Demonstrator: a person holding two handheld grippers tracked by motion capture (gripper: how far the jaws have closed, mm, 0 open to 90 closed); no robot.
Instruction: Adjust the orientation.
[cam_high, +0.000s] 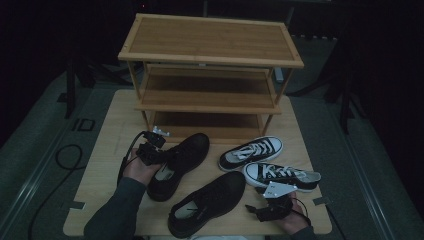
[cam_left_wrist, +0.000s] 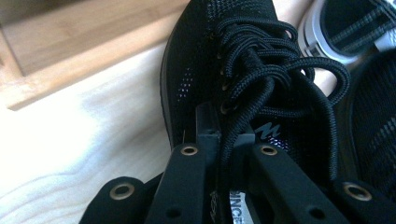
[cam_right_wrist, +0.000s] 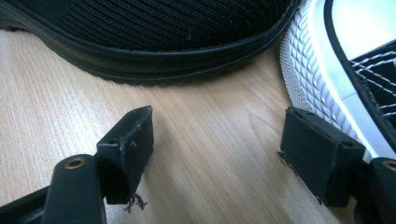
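The right tongs (cam_right_wrist: 217, 156) are seen with their two black jaws spread wide apart above the light wooden table (cam_right_wrist: 205, 140), nothing being held between them. Beyond the jaws, the ribbed sole edge of a black shoe (cam_right_wrist: 154, 32) is laid across the table. Beside the right-hand jaw, the white rubber toe of a sneaker (cam_right_wrist: 322, 70) is seen, just next to it.

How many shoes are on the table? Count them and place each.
4. Black mesh shoe at centre-left, clamped by the left gripper; second black shoe in front; two black-and-white canvas sneakers at right. None on the wooden rack.
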